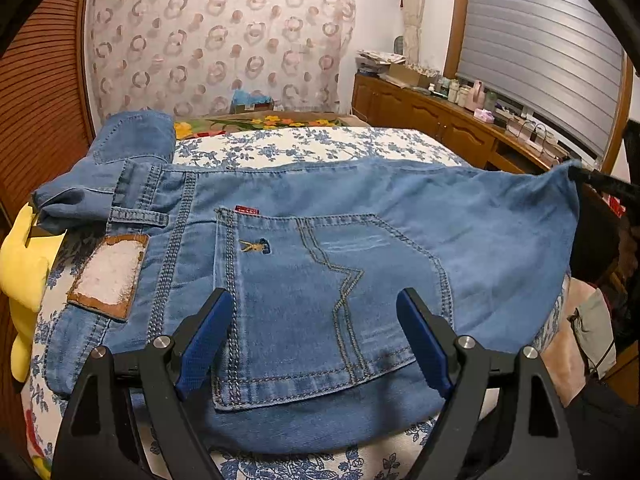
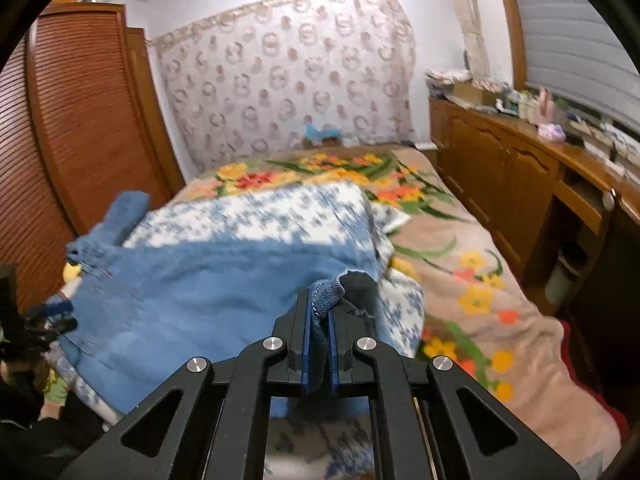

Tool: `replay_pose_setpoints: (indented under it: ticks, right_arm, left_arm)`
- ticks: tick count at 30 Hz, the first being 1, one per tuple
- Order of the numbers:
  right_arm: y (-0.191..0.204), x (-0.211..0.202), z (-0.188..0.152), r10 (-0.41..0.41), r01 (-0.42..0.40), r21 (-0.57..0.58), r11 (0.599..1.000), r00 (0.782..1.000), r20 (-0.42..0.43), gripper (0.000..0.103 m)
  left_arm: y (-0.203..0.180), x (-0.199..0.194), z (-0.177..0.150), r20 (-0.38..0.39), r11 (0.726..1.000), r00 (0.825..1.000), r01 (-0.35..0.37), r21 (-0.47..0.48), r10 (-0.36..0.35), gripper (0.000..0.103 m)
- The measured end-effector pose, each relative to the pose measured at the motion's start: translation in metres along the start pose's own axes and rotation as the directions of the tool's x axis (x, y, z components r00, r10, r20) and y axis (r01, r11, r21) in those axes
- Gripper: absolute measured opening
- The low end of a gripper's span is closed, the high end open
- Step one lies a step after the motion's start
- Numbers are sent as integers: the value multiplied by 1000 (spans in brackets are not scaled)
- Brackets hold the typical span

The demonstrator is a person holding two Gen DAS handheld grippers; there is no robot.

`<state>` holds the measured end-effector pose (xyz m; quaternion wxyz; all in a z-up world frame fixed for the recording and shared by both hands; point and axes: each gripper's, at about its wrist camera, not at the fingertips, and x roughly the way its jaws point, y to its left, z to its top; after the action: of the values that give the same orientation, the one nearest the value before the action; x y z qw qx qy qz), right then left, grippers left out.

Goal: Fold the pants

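Blue denim pants [image 1: 320,248] lie seat-up on a blue-flowered quilt [image 1: 304,144], back pocket and leather patch showing, waistband at left. My left gripper [image 1: 316,304] is open, its blue pads just above the back pocket, holding nothing. My right gripper [image 2: 320,320] is shut on a frayed edge of the pants [image 2: 208,288] and holds it lifted at the pants' right side. In the left wrist view the right gripper [image 1: 576,170] shows at the far right, pulling that corner up and taut.
The quilt lies on a bed with a flowered blanket [image 2: 472,272]. A slatted wooden wardrobe [image 2: 80,128] stands at left, a wooden cabinet [image 2: 512,176] with clutter at right. A yellow cloth [image 1: 20,272] hangs at the bed's left edge.
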<state>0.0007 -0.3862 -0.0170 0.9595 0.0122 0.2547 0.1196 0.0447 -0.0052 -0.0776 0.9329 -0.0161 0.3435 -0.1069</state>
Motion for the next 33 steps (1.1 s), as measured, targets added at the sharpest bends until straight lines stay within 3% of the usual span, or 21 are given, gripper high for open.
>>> replay_pose_setpoints:
  ticks: [5, 21, 33]
  right_arm:
    - [18, -4, 15, 48, -45, -63, 997, 998, 43, 7]
    - [51, 20, 29, 197, -189, -164, 968, 980, 33, 7]
    - [90, 23, 47, 350, -328, -280, 902, 936, 30, 7]
  left_arm:
    - [1, -3, 3, 9, 1000, 1000, -5, -14, 5, 85]
    - [3, -16, 7, 39, 1000, 999, -24, -20, 25, 85]
    - [9, -20, 5, 41, 998, 998, -44, -38, 46, 85]
